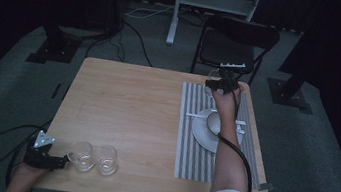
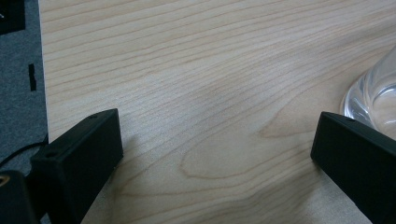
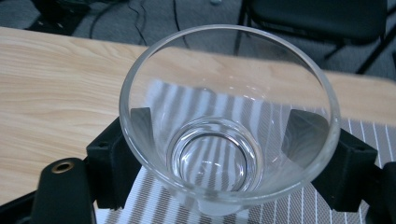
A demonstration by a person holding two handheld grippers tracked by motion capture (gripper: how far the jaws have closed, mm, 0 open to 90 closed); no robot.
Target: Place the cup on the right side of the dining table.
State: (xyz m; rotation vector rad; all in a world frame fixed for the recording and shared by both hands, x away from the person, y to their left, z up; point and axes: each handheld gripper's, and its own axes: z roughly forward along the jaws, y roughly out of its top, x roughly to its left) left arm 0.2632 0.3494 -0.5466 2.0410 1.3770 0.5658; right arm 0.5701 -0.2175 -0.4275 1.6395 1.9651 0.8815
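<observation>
You are setting the table, about a third through by my guess: your right gripper [image 1: 220, 84] is clamping one glass [image 3: 229, 121] at the far right, over the far end of the striped placemat [image 1: 186, 148], jaws closed on both sides of its lower wall. I cannot tell if the glass is touching the mat yet. It is standing upright, mouth up, long axis vertical, widening toward the rim. A plate [image 1: 200, 130] with a bowl on it is sitting mid-mat. Two more glasses [image 1: 94, 158] are waiting at the near left edge of the table [image 1: 122, 99], touching or nearly so. Your left gripper [image 1: 48, 160] is resting just left of them, jaws spread wide, gripping nothing, the closest glass [image 2: 373, 95] just beside one jaw.
</observation>
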